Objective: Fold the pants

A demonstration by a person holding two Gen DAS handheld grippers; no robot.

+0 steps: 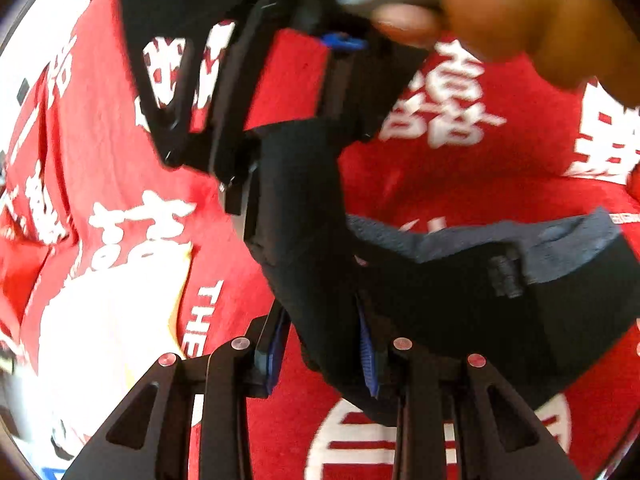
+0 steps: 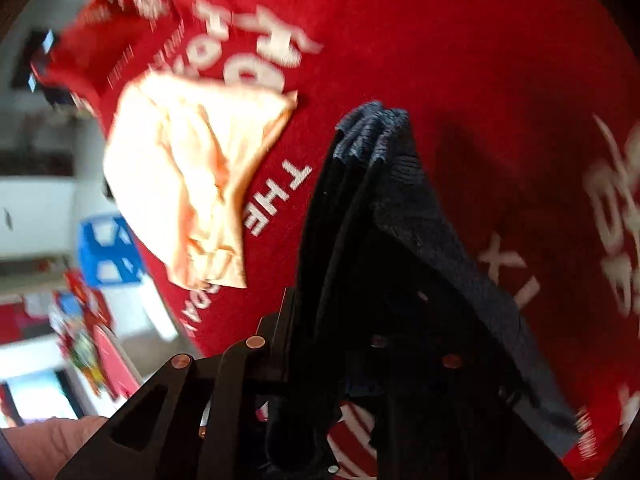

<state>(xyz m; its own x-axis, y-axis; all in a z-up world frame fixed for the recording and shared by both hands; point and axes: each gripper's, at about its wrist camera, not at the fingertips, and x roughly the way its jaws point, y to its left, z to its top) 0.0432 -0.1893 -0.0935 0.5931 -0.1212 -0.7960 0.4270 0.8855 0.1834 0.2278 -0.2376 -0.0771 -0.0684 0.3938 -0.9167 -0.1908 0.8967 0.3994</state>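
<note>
Red printed cloth lies under both claws; left claw and right claw each clamp dark pants, which could slip if either grip loosens.

Your left gripper shows only its blue pads; dark pants drape between them and hide the tips, so you cannot tell whether the jaws grip the cloth. Your right gripper is buried under the same pants, its right finger wholly covered. A blurred hand is cut off by the left view's top edge, and the room beyond the red cloth is smeared past reading.
</note>
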